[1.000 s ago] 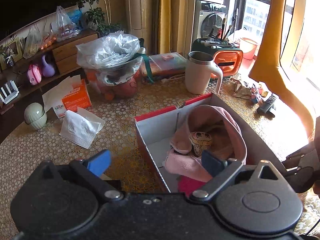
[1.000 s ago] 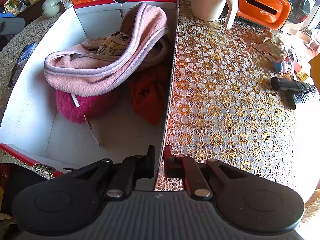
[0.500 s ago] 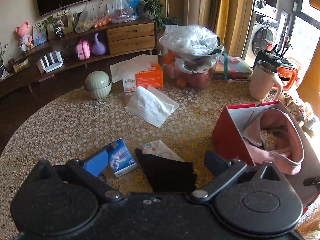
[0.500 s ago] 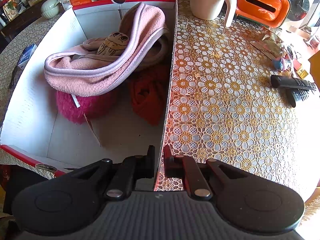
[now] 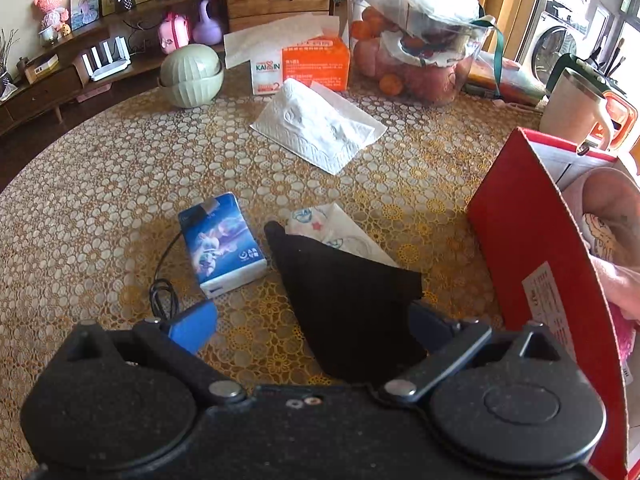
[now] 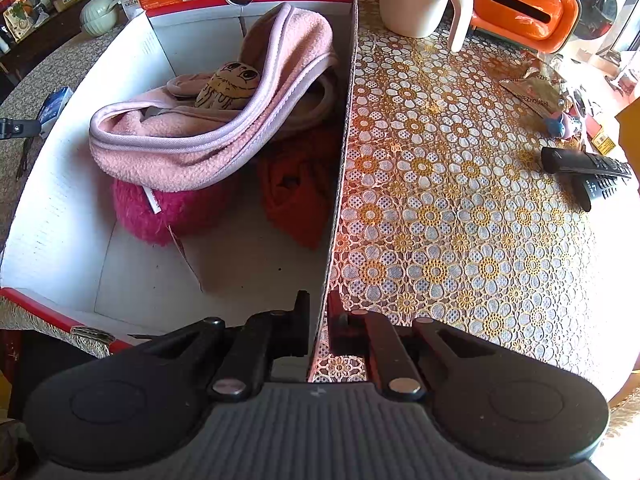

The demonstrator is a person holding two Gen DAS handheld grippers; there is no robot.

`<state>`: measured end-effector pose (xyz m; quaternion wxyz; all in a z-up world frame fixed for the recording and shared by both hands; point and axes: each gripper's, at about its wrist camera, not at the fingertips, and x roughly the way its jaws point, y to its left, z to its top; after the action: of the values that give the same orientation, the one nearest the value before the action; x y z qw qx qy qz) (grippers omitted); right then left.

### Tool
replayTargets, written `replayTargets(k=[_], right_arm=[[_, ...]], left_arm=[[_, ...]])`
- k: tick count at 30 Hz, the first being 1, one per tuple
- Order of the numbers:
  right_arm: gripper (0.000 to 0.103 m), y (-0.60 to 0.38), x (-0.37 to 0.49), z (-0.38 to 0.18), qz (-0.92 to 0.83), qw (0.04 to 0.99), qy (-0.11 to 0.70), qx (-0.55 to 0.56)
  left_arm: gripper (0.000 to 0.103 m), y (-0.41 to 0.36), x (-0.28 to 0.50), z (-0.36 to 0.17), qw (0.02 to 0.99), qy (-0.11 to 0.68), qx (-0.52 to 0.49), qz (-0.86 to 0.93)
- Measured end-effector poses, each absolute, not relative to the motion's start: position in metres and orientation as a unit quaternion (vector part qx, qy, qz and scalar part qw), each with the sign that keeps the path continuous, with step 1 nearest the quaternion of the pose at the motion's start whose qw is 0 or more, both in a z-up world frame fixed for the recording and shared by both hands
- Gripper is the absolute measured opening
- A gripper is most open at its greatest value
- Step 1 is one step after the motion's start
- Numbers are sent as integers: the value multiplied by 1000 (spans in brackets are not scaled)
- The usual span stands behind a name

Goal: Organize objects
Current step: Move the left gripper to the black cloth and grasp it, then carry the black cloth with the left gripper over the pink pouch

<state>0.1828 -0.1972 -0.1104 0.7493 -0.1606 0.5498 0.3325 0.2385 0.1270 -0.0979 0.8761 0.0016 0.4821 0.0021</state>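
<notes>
Box (image 6: 80,184) holds pink towel (image 6: 208,140); black cloth (image 5: 344,296) outside. Your left gripper (image 5: 312,320) spread; right gripper (image 6: 318,320) pinches the wall.

matt black cloth (image 5: 352,304), fleecy pink towel (image 6: 208,140)

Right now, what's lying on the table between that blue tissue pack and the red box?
In the left wrist view, a black cloth lies between the blue tissue pack and the red box, partly covering a printed white cloth.
</notes>
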Motion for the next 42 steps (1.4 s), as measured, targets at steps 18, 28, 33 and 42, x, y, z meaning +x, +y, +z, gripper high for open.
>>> replayTargets(k=[18,28,33,42], right_arm=[[8,-197,184,-110,333,748,552,-159],[8,-198,183,-110,333,750,548,-159],[8,-197,183,-110,334,751,546,-162],[8,-197,182,-109,335,752,544,-160]], left_arm=[[53,115,248,-137,860,509,-10,6],[3,112,236,-112,870,494,-4,3],[2,111,226,-86,879,477,3,-9],[2,109,207,-59,887,460,-21,-48]])
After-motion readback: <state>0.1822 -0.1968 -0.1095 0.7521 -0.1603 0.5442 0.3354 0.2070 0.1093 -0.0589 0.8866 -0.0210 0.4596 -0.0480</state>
